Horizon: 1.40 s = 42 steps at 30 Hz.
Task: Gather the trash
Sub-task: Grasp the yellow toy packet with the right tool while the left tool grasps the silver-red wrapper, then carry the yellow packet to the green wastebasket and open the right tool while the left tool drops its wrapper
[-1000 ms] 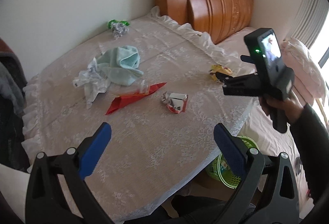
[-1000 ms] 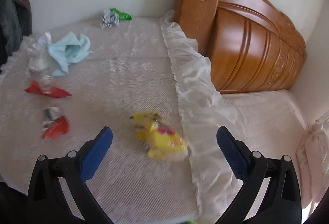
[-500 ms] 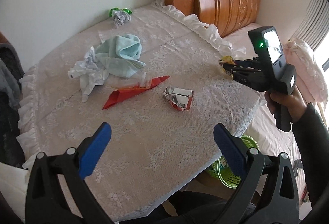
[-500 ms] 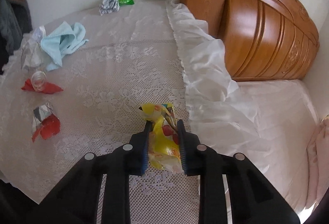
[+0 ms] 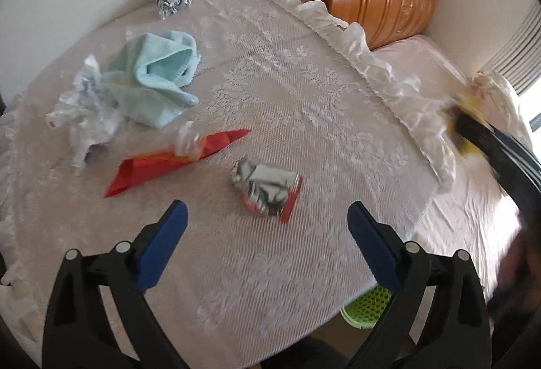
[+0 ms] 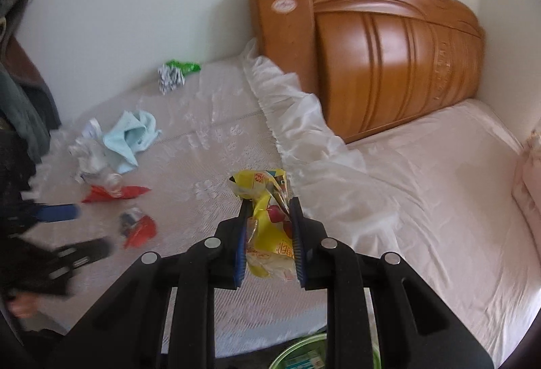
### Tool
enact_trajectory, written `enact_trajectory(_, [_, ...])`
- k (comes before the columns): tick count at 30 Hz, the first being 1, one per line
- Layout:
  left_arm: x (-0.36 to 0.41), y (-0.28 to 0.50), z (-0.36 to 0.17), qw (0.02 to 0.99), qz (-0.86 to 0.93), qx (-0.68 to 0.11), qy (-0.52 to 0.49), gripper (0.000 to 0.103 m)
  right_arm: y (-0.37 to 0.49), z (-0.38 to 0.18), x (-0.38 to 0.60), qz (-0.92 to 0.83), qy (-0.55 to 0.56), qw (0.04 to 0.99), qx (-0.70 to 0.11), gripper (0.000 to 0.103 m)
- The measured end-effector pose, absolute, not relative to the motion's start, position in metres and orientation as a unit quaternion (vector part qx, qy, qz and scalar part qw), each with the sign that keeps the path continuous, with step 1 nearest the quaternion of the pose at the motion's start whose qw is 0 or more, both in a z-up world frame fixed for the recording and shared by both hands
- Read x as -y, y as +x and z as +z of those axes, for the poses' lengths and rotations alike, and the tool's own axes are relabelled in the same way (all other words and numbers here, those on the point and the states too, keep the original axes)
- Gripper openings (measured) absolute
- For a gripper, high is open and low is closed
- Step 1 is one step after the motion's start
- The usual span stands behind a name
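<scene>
Surroundings: lace-covered table [image 5: 304, 118] w/ light-blue towel [image 5: 159, 78], wooden headboard [image 6: 389, 64] behind, green basket [image 5: 368, 304] below edge.
Right gripper [image 6: 268, 227]: clamped on yellow snack wrapper [image 6: 267, 200], lifted off the table.
Left gripper [image 5: 267, 233]: jaws just narrowing but apart, nothing between, angled down near foil wrapper [image 5: 267, 186].
Left on table: 4 pcs trash.

right gripper [image 6: 267, 210] clamping yellow wrapper [image 6: 267, 227] (crumpled), above lace tablecloth [image 6: 209, 166]

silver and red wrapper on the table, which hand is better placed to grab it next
Left. The left gripper is open just short of the silver and red wrapper, while the right gripper is shut on the yellow wrapper.
</scene>
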<state>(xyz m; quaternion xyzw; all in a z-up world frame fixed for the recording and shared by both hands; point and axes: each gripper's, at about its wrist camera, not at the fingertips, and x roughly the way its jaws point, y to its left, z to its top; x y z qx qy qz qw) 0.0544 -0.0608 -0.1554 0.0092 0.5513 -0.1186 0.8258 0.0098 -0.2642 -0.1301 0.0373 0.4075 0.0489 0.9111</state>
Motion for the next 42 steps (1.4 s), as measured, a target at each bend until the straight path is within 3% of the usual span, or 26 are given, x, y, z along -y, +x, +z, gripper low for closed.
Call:
enact_trajectory(2, [0.072,0.062,-0.166,0.824,-0.116,-0.553,0.027,0.079,-0.007,-0.128,0.267,0.041,0.050,0.911,-0.408,0.023])
enact_trajectory(14, [0.083,0.079,-0.203,0.817,-0.099,-0.564,0.065,0.052,-0.061,-0.131,0.275,0.003,0.086,0.911,-0.404,0.023])
enact_trajectory(25, [0.078,0.077,-0.192,0.825,-0.133,-0.543,0.078,0.047,-0.080,-0.139,0.274,-0.015,0.109,0.904,-0.413,0.023])
enact_trajectory(33, [0.081,0.040,-0.145,0.834,-0.181,-0.511,0.101,0.047,-0.097,-0.123,0.271,-0.034,0.109,0.911,-0.397,0.023])
enact_trajectory(42, [0.132,-0.027,-0.099,0.807,-0.302,-0.486,0.147,0.047,-0.157,-0.105,0.289,-0.101,0.137,0.906,-0.387,0.023])
